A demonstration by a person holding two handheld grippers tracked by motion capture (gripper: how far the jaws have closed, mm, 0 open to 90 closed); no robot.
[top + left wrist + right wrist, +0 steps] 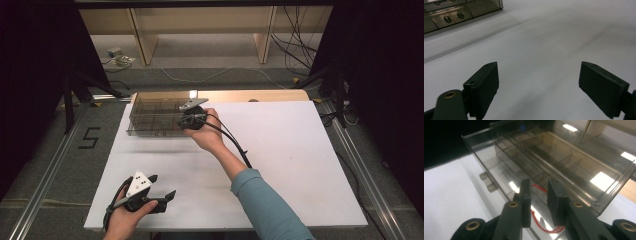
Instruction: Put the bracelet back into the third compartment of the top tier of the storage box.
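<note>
White board (280, 165) covers your table, with grey floor, cables and pale shelving behind, and a taped figure 5 (89, 137) on the floor at 9 o'clock, the only writing you can read; no brand or label shows on anything else.

At 7 o'clock your left gripper (159, 189) rests near the front edge, jaws spread wide with bare board between them. It grasps nothing.

At 11 o'clock, against the far edge, sits the organizer (150, 117), a smoky clear plastic box split by thin walls into compartments. In the left gripper view two small dark knobs (453, 17) show on a drawer front. Your right gripper (539, 195) is at the box's right end, jaws parted by a narrow gap over the top corner. A red loop (544, 226) shows through the plastic beneath them, and you cannot tell whether it lies inside the box or is a reflection. The pads seem to press on nothing, so count it as released.

Expect the box to be light, rigid and slick, with thin walls that could crack or slip under a hard pinch. Take it by a rim or wall edge near a corner, and squeeze gently.
</note>
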